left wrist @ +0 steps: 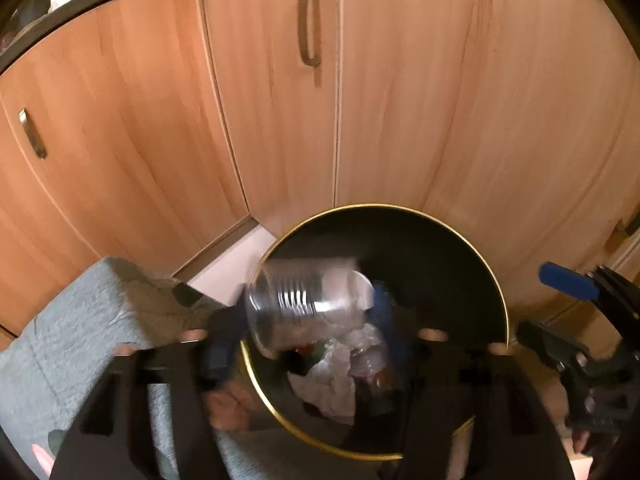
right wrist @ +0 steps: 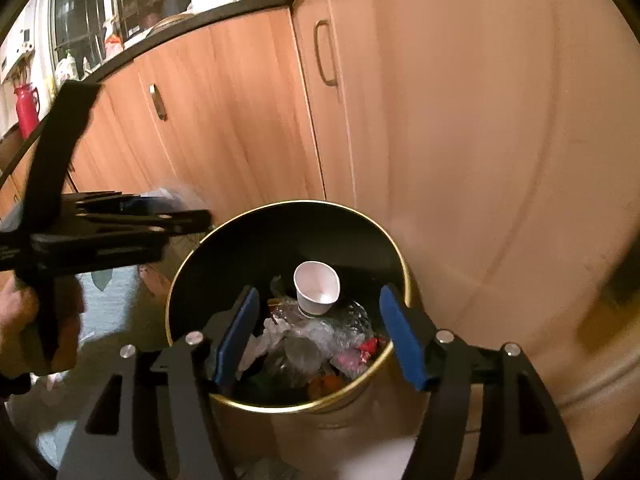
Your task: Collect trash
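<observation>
- The bin [right wrist: 394,276], black inside with a gold rim, stands on the floor against the wooden cabinets [left wrist: 160,120], and both grippers hang over its mouth.
- The left gripper [left wrist: 308,332] stands wide. A clear ribbed plastic cup [left wrist: 304,304] lies blurred between its fingers, over the near-left part of the rim. No pad can be seen pressing on it, so it looks released and falling.
- The clear cup's long axis runs roughly across the left wrist view, tilted, its wide mouth towards the lower left.
- The right gripper [right wrist: 320,336] is open and empty, its blue pads [right wrist: 400,336] spread on either side of the heap in the bin.
- A white paper cup [right wrist: 317,288] sits on top of that heap, mouth up and tilted, just ahead of the right gripper and between its fingers' lines.
- Under it lie crumpled paper, clear film and red and orange scraps.
- Judged from this, both cups are as good as binned, and the next move is to draw back for more trash.
- The clear cup hangs close to the rim, so it could clip it and bounce out.
</observation>
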A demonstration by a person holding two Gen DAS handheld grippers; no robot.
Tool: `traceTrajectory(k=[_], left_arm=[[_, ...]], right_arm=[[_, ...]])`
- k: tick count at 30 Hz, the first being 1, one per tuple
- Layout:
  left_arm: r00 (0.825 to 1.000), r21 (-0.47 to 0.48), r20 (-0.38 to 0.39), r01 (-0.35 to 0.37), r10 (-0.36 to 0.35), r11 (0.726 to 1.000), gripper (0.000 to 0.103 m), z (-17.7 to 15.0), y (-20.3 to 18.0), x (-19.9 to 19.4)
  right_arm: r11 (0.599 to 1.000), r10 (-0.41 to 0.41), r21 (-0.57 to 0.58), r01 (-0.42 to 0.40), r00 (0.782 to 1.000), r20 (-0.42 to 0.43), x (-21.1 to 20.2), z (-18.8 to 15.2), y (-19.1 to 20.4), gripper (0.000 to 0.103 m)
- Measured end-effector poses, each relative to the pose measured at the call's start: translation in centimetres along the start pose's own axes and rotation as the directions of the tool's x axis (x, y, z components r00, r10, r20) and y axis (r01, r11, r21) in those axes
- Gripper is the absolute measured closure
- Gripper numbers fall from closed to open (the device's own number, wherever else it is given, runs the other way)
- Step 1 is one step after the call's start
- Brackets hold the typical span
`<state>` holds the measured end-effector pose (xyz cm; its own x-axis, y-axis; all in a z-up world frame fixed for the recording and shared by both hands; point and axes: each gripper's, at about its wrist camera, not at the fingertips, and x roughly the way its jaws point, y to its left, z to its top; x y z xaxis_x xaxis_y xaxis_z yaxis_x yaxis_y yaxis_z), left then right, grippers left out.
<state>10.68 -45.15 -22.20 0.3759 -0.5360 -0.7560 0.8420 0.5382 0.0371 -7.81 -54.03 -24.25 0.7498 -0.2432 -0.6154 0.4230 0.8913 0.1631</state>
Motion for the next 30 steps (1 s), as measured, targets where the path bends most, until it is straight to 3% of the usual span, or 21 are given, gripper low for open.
traceTrajectory(k=[1, 2, 9, 18, 25, 30], left_arm=[[1.000, 0.003, 0.007, -0.001, 0.001, 1.000, 0.013, 0.0, -0.2, -0.1], [1.000, 0.008, 0.014, 0.001, -0.001, 1.000, 0.011, 0.1, -0.4, -0.2], [0.999, 0.026, 0.047, 0.013, -0.014, 1.000, 0.011, 0.0, -1.5, -1.7], [0.990, -0.024, 0.141, -0.021, 0.024, 1.000, 0.011, -0.4, 1.4, -7.8], [0.974, -0.132, 0.192, -0.097, 0.122, 0.986, 0.011, -2.7, 6.9, -15.0], [0.947, -0.257, 0.184, -0.214, 0.265, 0.942, 0.008, -7.1, 12.9, -21.3]], right_arm=[[1.000, 0.001, 0.008, -0.001, 1.000, 0.004, -0.2, 0.0, -0.1, 0.037], [1.000, 0.003, 0.019, -0.003, 1.000, 0.010, -0.6, -0.2, -0.3, 0.036], [0.999, 0.012, 0.034, -0.013, 1.000, 0.025, -1.7, 0.0, 0.1, 0.036], [0.999, 0.037, -0.025, -0.035, 0.998, 0.047, -3.8, 0.8, 3.9, 0.031], [0.988, 0.120, -0.101, -0.113, 0.991, 0.062, -4.8, 2.1, 10.1, 0.027], [0.961, 0.234, -0.170, -0.216, 0.968, 0.093, -5.9, 3.9, 17.4, 0.006]])
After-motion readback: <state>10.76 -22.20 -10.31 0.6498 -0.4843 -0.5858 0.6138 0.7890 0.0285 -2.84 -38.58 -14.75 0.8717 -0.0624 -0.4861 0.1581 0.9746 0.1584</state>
